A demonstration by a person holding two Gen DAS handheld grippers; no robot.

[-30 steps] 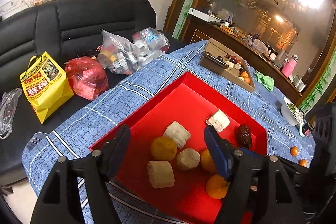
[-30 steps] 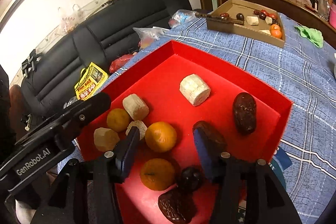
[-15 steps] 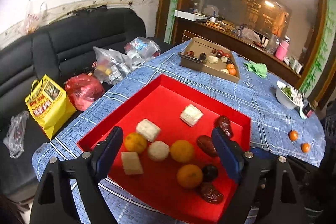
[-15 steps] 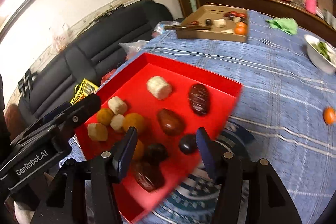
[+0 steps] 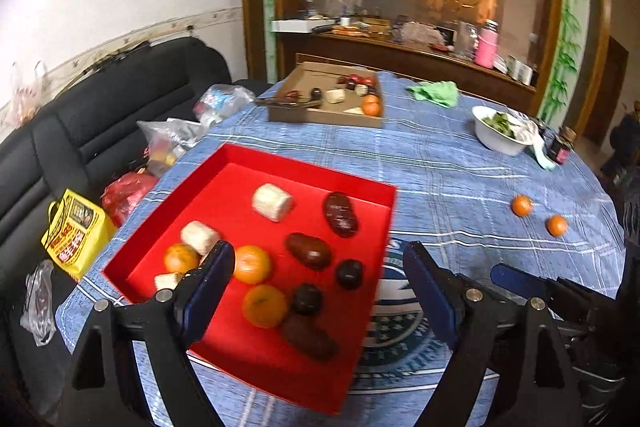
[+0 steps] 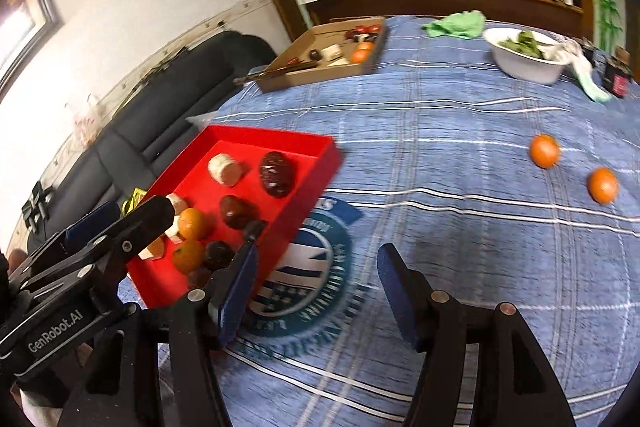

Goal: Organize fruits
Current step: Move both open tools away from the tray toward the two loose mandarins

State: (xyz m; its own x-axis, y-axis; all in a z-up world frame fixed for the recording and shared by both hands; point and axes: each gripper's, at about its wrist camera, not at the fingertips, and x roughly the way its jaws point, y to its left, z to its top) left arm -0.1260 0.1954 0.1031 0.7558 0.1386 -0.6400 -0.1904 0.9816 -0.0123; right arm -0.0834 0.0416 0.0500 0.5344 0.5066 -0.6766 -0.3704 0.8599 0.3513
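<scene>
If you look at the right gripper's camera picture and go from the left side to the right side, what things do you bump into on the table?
Red tray → crest printed on the tablecloth → first loose orange → second loose orange.

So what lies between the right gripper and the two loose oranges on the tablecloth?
Only bare blue plaid tablecloth separates the open right gripper from the two oranges, as the right wrist view shows.
</scene>
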